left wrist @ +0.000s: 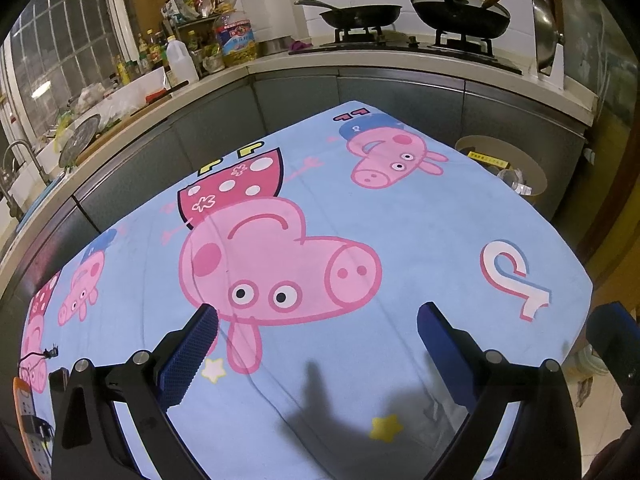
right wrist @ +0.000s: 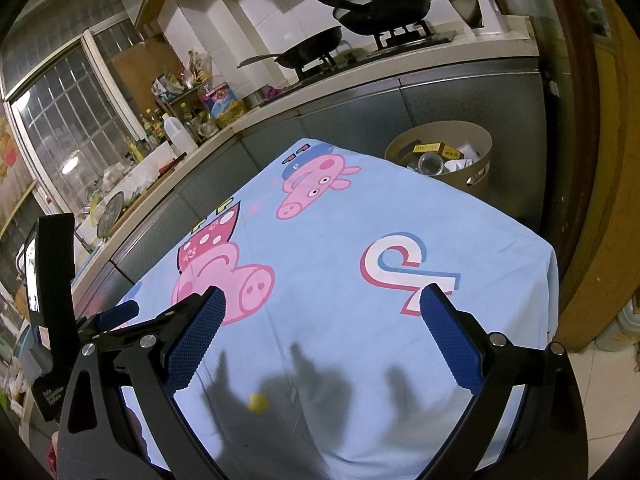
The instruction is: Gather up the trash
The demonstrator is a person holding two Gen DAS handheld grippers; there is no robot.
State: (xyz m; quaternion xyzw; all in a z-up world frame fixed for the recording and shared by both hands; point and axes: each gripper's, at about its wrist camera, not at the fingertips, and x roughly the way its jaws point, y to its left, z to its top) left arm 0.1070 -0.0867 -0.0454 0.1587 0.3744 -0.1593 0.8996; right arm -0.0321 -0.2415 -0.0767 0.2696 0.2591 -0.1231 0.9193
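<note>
A round beige trash bin (right wrist: 476, 178) stands on the floor past the table's far right corner; it holds yellow boxes, a clear jar and white scraps. In the left wrist view the trash bin (left wrist: 532, 168) shows its rim beyond the table edge. My left gripper (left wrist: 318, 314) hovers open over the blue cartoon-pig tablecloth (left wrist: 420, 232) with nothing between its blue pads. My right gripper (right wrist: 322, 298) is open too, empty, above the tablecloth (right wrist: 340, 220). The left gripper's body (right wrist: 52, 280) shows at the left edge of the right wrist view.
A kitchen counter (left wrist: 224, 76) wraps the far and left sides, crowded with bottles and an oil jug (left wrist: 236, 38). Two black pans (left wrist: 360, 14) sit on the gas stove. A power strip (left wrist: 28, 412) with a cable lies at the table's near left corner.
</note>
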